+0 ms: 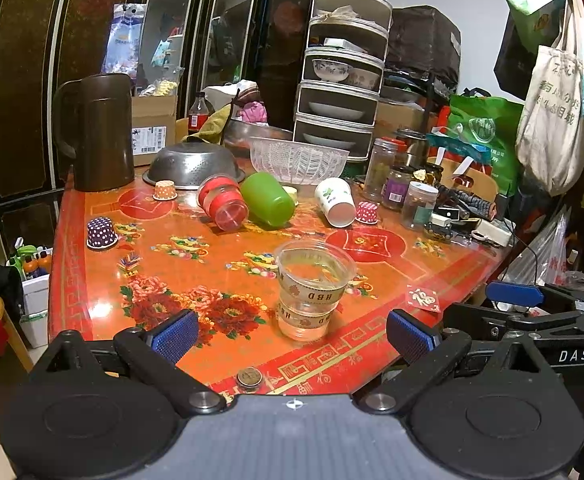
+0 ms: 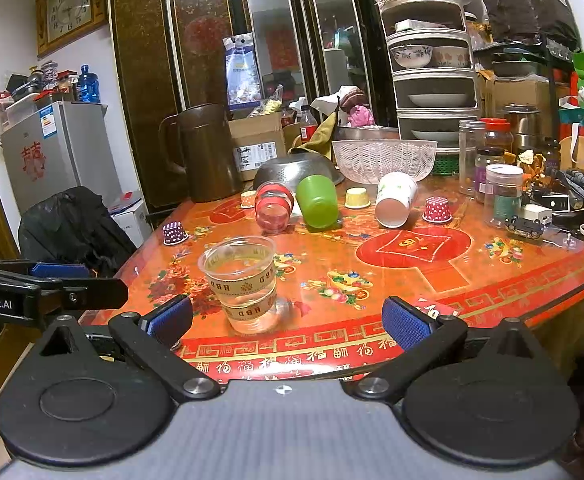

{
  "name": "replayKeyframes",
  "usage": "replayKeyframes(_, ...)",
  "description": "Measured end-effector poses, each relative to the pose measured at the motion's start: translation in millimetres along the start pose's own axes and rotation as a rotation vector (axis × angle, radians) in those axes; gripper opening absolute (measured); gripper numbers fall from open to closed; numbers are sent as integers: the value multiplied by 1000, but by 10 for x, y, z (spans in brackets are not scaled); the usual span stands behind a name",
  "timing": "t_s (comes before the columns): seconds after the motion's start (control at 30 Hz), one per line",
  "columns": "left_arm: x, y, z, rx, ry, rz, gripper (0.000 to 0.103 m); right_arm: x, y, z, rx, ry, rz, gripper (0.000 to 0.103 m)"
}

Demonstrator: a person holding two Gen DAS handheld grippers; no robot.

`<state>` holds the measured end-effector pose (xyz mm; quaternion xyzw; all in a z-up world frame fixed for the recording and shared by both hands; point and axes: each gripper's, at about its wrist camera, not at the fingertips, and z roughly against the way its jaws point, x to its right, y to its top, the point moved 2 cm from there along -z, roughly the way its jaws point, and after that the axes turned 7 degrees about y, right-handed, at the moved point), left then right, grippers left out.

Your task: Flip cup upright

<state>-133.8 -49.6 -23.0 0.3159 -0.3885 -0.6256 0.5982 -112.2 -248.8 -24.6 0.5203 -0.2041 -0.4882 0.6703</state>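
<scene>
Fingers on both grippers are spread wide, holding nothing; clear cup sits upright mid-frame, empty, green cup tipped over behind it.

Bare table lies right of the clear cup; behind it, tipped green cup and paper cup crowd the way

A lived-in home dining room, as I see it.
I'm looking over a red floral table crowded with jars, beside a tiered dish rack holding bowls, a small fridge, a wall clock and hanging tote bags.
</scene>
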Motion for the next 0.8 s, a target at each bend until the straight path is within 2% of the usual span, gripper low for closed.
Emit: replayKeyframes(0.8, -31, -32, -29, 18, 28, 5, 101, -5, -14, -26, 5, 5, -5, 102)
